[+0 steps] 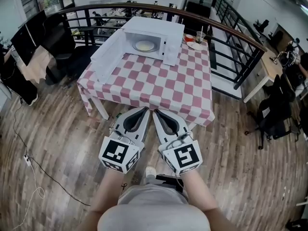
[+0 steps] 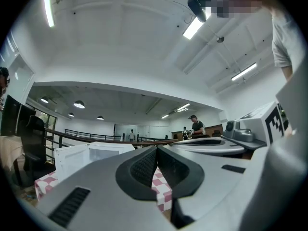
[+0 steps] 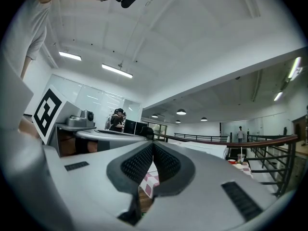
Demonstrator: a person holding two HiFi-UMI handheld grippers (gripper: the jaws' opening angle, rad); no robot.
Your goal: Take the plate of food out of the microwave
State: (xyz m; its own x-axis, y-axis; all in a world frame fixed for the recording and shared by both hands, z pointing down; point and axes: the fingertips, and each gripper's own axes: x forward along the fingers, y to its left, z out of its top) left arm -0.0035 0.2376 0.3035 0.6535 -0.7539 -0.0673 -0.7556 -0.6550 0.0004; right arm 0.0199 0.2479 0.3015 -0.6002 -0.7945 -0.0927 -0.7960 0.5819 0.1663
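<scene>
Both tongs sit side by side in front of me, over the wood floor (image 1: 57, 129), short of the table's (image 1: 163, 88) near edge. Left tongs (image 1: 145, 109): pressed together, nothing between them. Right tongs (image 1: 155, 111): same, pressed together and empty. Both point level toward the table. A white microwave (image 1: 159, 29) stands at the table's far edge with its door (image 1: 107, 56) swung open to the left. The plate of food (image 1: 144, 45) is inside the microwave cavity, well apart from both tongs. A cup (image 1: 200, 35) stands near the far right corner.
</scene>
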